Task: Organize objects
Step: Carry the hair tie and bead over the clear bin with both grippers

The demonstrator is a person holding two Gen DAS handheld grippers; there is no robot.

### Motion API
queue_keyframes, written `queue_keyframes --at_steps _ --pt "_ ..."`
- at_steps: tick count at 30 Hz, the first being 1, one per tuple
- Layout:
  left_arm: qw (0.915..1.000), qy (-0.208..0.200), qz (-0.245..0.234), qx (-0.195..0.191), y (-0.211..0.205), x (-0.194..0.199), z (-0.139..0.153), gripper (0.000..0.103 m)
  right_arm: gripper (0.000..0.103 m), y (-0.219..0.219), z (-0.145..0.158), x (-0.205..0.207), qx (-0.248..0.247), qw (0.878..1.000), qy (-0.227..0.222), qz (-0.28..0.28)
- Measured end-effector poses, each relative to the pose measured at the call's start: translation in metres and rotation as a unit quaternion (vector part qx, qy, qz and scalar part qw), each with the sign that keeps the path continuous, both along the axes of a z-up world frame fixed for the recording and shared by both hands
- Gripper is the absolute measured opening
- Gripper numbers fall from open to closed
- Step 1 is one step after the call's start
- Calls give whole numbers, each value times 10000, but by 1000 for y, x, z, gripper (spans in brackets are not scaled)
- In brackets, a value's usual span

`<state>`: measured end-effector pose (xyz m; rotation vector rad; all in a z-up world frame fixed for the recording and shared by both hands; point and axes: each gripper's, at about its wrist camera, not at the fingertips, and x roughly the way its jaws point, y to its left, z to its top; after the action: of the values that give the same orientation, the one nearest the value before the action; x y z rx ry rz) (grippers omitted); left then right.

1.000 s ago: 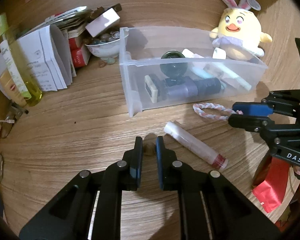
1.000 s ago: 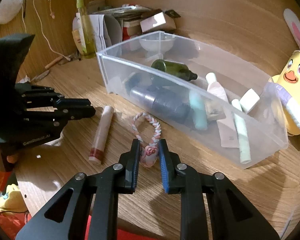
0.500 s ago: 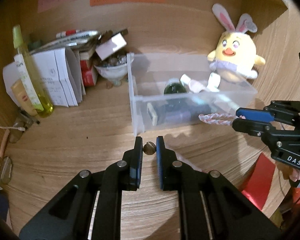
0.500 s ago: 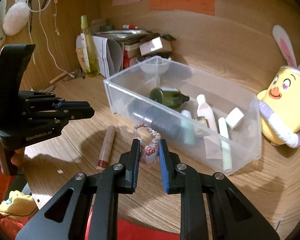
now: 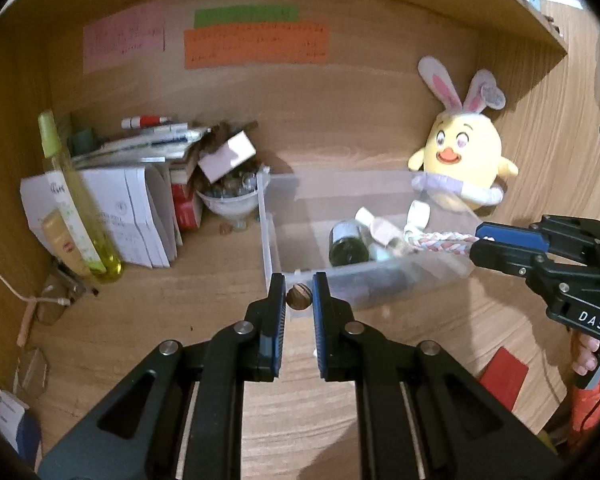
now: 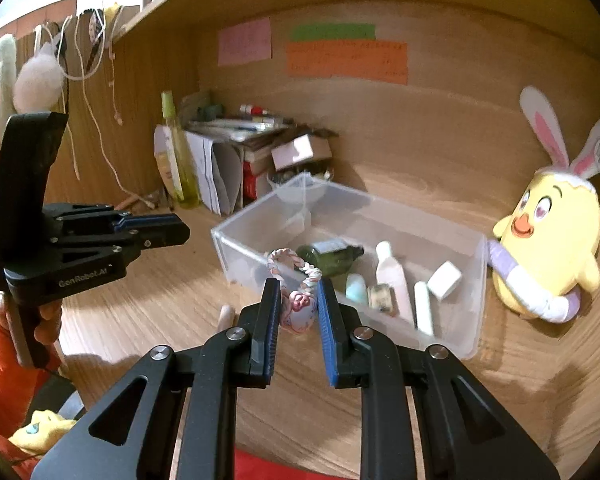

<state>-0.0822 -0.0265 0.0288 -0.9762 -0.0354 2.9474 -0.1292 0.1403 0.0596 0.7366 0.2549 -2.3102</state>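
Mostly the wooden surface with a wooden back wall carries a clear plastic bin holding a dark green bottle and pale tubes, a yellow plush chick with rabbit ears beside it, and papers and boxes stacked in the corner. The left gripper is closed on a small round brown bead, raised just before the bin's near wall. The right gripper is closed on a pink-and-white braided loop with a soft pink charm, held above the bin's front edge; the small things in the white bowl are hard to make out.
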Motion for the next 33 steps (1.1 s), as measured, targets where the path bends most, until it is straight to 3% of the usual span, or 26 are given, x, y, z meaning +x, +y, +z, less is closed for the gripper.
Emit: queue_keyframes --at_steps 15,33 --pt "9999 41 -99 68 12 -35 6 12 17 8 25 -28 -43 9992 257 -313" --pt "9987 -459 -30 227 11 -82 -28 12 17 1 -21 -83 367 9966 -246 -696"
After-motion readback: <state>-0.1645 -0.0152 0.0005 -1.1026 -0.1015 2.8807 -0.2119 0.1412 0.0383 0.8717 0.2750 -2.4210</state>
